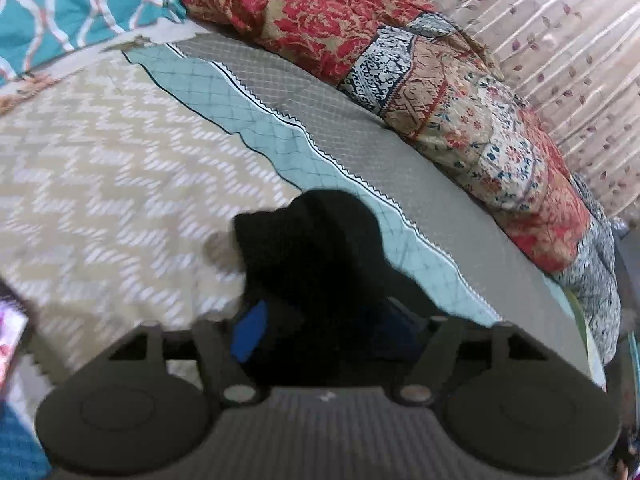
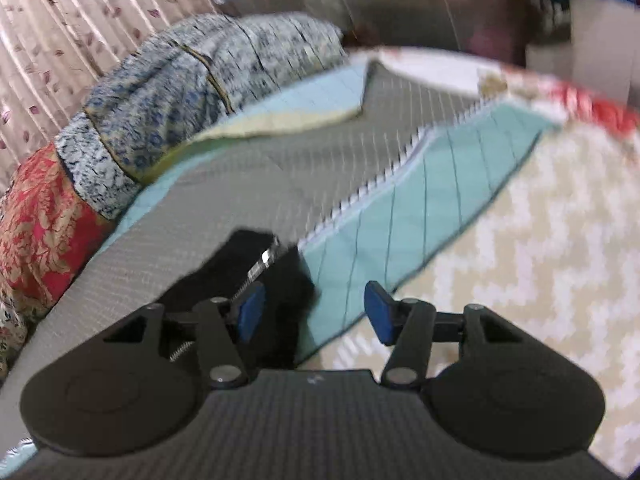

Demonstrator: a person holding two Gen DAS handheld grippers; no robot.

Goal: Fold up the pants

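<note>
The black pants (image 1: 316,256) are bunched between the blue pads of my left gripper (image 1: 320,332), which is closed on the fabric and holds it over the bedspread. In the right wrist view a black part of the pants (image 2: 256,276) with a metal zipper lies by the left pad (image 2: 251,312) of my right gripper (image 2: 314,312). The right jaws stand wide apart, and nothing is pinched between them.
The bed carries a patchwork cover (image 1: 120,184) of beige zigzag, teal and grey. A rolled floral quilt (image 1: 460,92) lies along the far edge by a pink curtain (image 1: 560,20). A teal pillow (image 1: 68,4) is at the back left.
</note>
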